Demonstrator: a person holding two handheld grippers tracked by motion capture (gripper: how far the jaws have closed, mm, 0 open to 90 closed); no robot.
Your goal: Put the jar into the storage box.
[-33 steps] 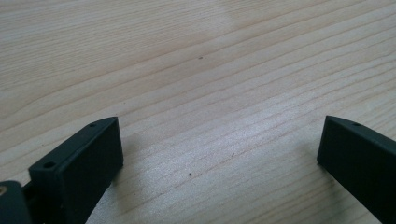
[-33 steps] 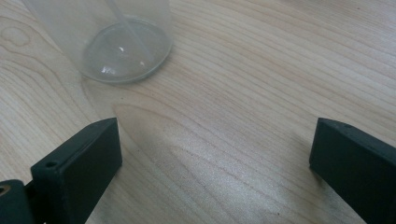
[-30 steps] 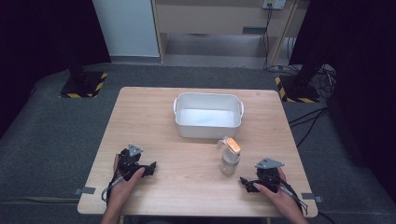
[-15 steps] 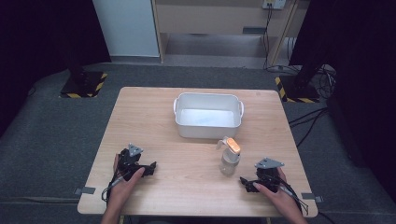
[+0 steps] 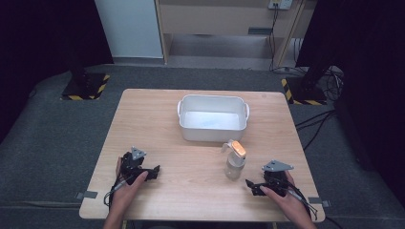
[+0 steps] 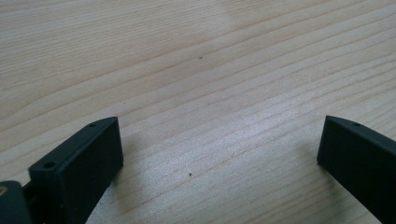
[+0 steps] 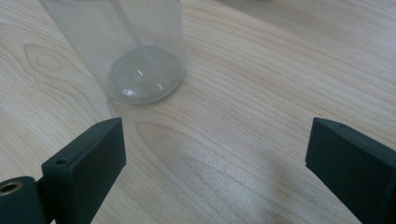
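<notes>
1. On the wooden table (image 5: 157,119), toward its far middle, a white rectangular tub (image 5: 213,117) is seen, with a handle at each short end.
2. Just near of the tub's right corner, a clear spray bottle (image 5: 234,161) with an orange-topped trigger head is stood upright, apart from the tub.
3. At the near left of the table, the left gripper (image 5: 154,171) is held by the person's left hand (image 5: 128,183), resting low on the wood and pointing toward the right.
4. Seen from the left gripper view, its jaws are spread wide, and bare wood grain alone lies between them.
5. At the near right of the table, the right gripper (image 5: 250,185) is held by the person's right hand (image 5: 282,194), pointing leftward, near and slightly right of the bottle.
6. Seen from the right gripper view, its jaws are likewise spread wide with nothing gripped; the bottle's clear round base (image 7: 142,77), with a thin tube inside, is seen beyond the left jaw, near it but not touching.
7. Beyond the table, grey carpet (image 5: 57,124) and a pale cabinet (image 5: 215,19) are visible.
</notes>
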